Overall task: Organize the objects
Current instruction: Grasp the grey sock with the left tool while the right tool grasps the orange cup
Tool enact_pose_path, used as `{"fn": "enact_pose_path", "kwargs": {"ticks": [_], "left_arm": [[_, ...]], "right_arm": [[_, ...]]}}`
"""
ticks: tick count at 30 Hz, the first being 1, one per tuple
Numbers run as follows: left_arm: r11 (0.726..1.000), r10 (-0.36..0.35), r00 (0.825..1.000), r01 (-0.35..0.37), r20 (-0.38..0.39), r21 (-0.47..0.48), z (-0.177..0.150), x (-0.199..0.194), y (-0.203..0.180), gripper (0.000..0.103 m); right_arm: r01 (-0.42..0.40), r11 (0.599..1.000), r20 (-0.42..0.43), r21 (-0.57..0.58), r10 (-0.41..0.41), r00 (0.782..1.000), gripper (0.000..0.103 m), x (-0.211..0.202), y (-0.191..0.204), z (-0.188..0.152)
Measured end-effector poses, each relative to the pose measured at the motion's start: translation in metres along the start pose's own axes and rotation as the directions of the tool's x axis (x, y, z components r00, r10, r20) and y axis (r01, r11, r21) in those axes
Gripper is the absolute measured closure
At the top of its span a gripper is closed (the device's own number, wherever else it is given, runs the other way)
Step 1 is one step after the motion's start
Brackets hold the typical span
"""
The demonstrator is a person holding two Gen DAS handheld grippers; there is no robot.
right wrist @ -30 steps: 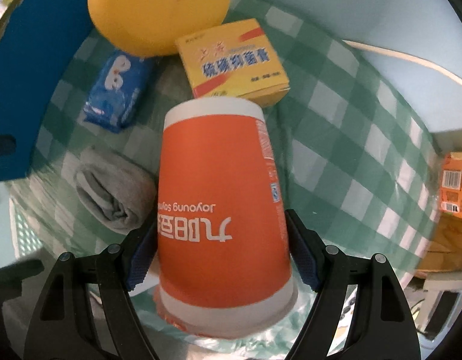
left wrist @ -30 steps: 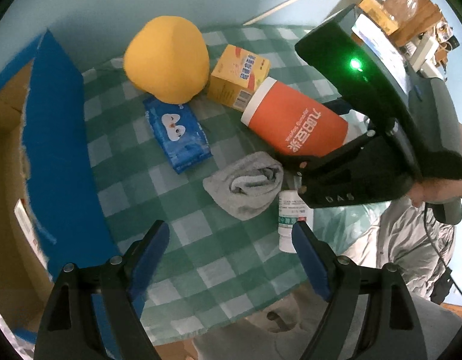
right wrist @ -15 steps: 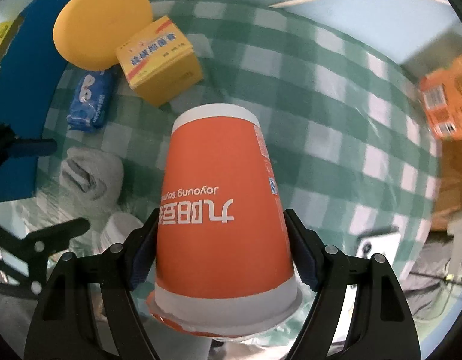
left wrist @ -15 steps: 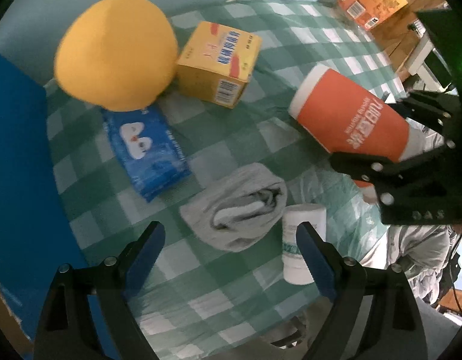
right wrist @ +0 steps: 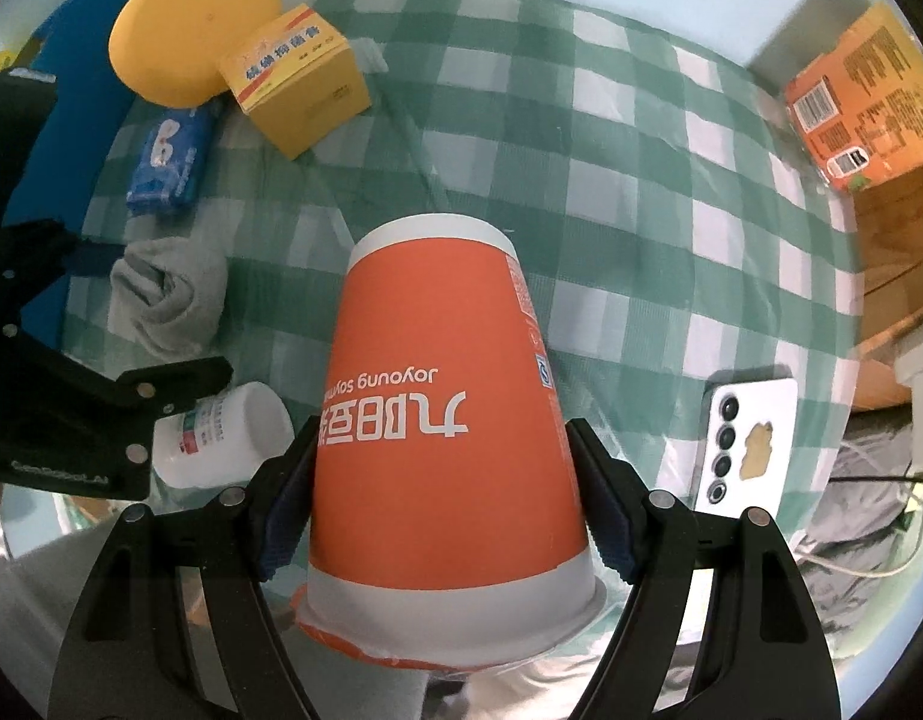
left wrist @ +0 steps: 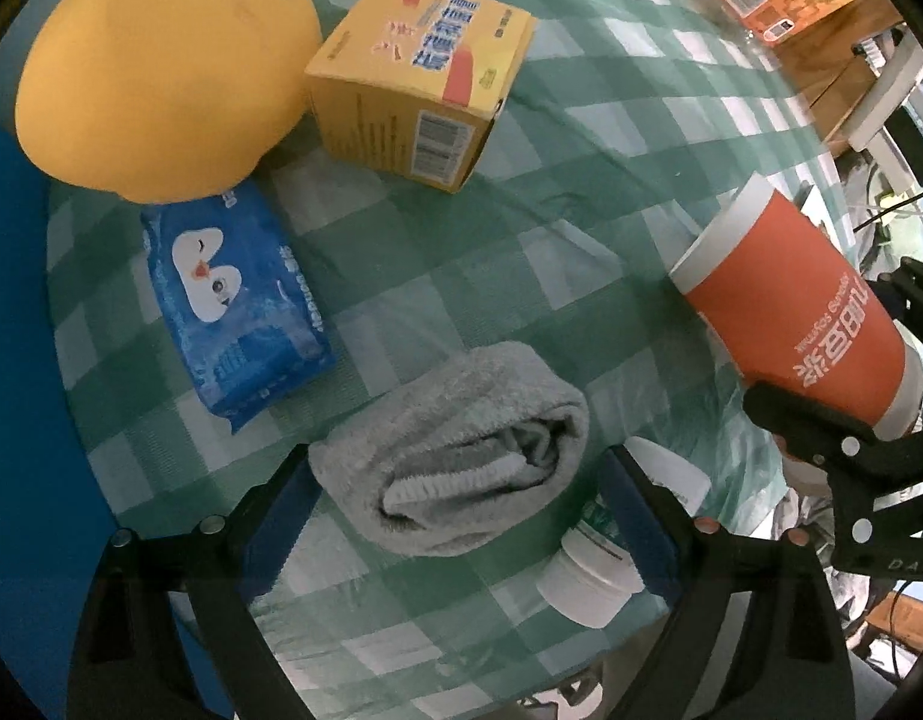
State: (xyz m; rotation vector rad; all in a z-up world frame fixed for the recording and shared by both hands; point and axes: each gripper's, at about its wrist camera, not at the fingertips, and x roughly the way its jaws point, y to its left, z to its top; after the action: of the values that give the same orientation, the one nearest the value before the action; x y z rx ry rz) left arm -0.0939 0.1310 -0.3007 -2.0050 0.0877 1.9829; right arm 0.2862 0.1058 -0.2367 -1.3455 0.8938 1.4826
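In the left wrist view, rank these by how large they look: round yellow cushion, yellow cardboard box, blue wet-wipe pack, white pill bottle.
1. Round yellow cushion.
2. Yellow cardboard box and blue wet-wipe pack: too alike to rank.
3. White pill bottle, partly hidden behind a finger of the left gripper.

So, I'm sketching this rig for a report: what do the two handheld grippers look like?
Both match. The left gripper and right gripper have matte black angular arms with silver rivets and two fingers lined with ridged blue pads. The left one's black side plate bears faint pale lettering, too blurred to read.
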Motion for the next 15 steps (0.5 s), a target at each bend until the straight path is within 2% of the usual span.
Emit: {"fn": "enact_pose_path", "kwargs": {"ticks": [2,6,15], "left_arm": [[0.999,0.029,0.999,-0.029,0.021,0.016,-0.001,-0.004,-0.001,0.026],[0.999,0.028,0.999,-0.029,0.034,0.037,-0.006,-0.008,0.000,0.033],[0.999,-0.001,0.998,-0.002,0.065,0.036,-0.029,-0.033,0.006,0.035]], "right_arm": [[-0.002,1.000,0.015,0.020,0.002,1.000,0.025,0.000,-0.001,-0.001],[0.009,0.999,0.033,0.034,-0.010,0.999,0.025,0.002,-0.002,-0.004],[-0.007,0.998,0.081,0.055,0.003,0.997,0.025,-0.015,-0.007,-0.014]]}}
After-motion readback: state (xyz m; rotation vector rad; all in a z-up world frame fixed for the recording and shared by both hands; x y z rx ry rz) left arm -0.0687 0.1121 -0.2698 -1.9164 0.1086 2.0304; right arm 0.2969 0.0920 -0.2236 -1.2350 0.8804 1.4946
